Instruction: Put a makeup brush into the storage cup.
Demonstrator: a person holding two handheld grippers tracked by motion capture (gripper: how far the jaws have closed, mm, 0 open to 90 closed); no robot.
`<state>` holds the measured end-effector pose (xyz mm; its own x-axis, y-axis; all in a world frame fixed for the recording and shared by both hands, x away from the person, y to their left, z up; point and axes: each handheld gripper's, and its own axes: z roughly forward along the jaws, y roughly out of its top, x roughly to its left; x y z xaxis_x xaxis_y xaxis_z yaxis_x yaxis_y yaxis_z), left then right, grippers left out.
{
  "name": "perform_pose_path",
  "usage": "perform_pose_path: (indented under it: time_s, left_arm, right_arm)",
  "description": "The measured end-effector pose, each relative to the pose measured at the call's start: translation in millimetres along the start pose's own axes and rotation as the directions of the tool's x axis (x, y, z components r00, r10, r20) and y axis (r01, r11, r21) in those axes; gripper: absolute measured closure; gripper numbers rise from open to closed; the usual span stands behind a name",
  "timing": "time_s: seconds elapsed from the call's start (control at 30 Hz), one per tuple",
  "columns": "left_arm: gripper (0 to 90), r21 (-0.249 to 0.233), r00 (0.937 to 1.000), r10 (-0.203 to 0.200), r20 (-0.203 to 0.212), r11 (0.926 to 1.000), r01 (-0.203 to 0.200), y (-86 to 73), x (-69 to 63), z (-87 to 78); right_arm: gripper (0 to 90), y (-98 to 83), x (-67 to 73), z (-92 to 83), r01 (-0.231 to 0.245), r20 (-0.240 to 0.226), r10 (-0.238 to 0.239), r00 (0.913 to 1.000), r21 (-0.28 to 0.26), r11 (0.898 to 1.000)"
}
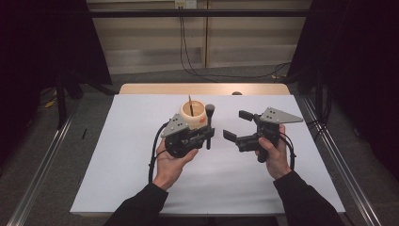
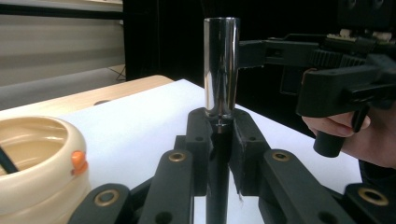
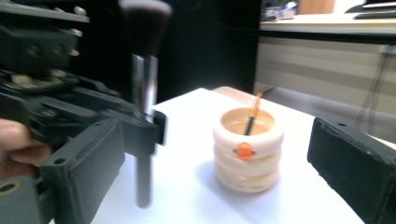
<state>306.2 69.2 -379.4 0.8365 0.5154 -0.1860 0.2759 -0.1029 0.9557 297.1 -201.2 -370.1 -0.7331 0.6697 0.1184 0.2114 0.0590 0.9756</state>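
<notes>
My left gripper [image 1: 208,136] is shut on the black handle of a makeup brush [image 1: 209,123], which stands upright with its dark bristles on top. In the left gripper view the jaws clamp the handle just below the chrome ferrule [image 2: 222,70]. A cream ringed holder [image 1: 193,114] with an orange dot stands right behind that gripper, and a thin brush [image 1: 191,105] leans inside it. My right gripper [image 1: 236,125] hovers open to the right of the brush, with nothing between its fingers [image 3: 355,163]. The right gripper view shows the held brush [image 3: 144,88] left of the holder [image 3: 247,149].
A white sheet [image 1: 131,160] covers the table, with a strip of wood [image 1: 155,88] showing at the far edge. Black frames and dark curtains stand at both sides. Metal rails [image 1: 42,165] run along the floor beside the table.
</notes>
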Motion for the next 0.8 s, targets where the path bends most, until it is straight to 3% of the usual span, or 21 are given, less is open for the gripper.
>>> perform_pose_path:
  time_s: [0.13,0.17,0.23,0.27,0.4,0.57,0.7,0.8]
  left_arm:
    - [79.5,-0.012,1.0,-0.007,0.003,0.9999,0.007,2.0,0.7,-5.1]
    - [79.5,-0.009,0.9998,-0.006,-0.019,0.9999,0.006,2.7,0.3,-6.7]
    - [79.5,-0.017,0.9999,-0.01,-0.006,0.9998,0.01,3.5,3.1,-8.5]
    - [79.5,-0.008,0.9996,-0.01,-0.026,0.9999,0.009,3.7,3.7,-9.6]
    - [79.5,-0.018,0.999,-0.023,-0.039,0.9996,0.023,4.8,7.0,-12.0]
    - [79.5,-0.033,0.999,-0.015,-0.042,0.9994,0.013,8.9,12.4,-17.5]
    - [79.5,-0.034,0.9974,-0.016,-0.07,0.9993,0.013,8.8,16.3,-22.7]
    - [79.5,-0.032,0.9972,-0.002,-0.074,0.9995,0.0,7.9,19.0,-26.1]
  right_arm:
    - [1.7,-1.9,-4.0,-4.9,-0.002,0.02,0.002,0.9998,0.0,1.0]
    - [1.7,-2.2,-5.0,-6.7,0.0,0.029,0.0,0.9996,-0.002,1.0]
    - [0.8,-4.6,-6.6,-10.2,-0.001,0.044,0.001,0.999,0.005,1.0]
    - [0.8,-6.4,-7.2,-11.9,0.002,0.055,-0.003,0.9985,0.011,1.0]
    - [1.2,-13.2,-10.6,-16.7,0.01,0.079,-0.011,0.9968,0.022,1.0]
    - [0.8,-17.3,-12.3,-22.8,0.012,0.106,-0.015,0.9943,0.03,0.999]
    - [1.5,-24.7,-15.8,-28.7,0.016,0.126,-0.023,0.9918,0.062,0.998]
    - [0.4,-27.5,-18.3,-34.1,-0.002,0.148,-0.007,0.989,0.062,0.998]
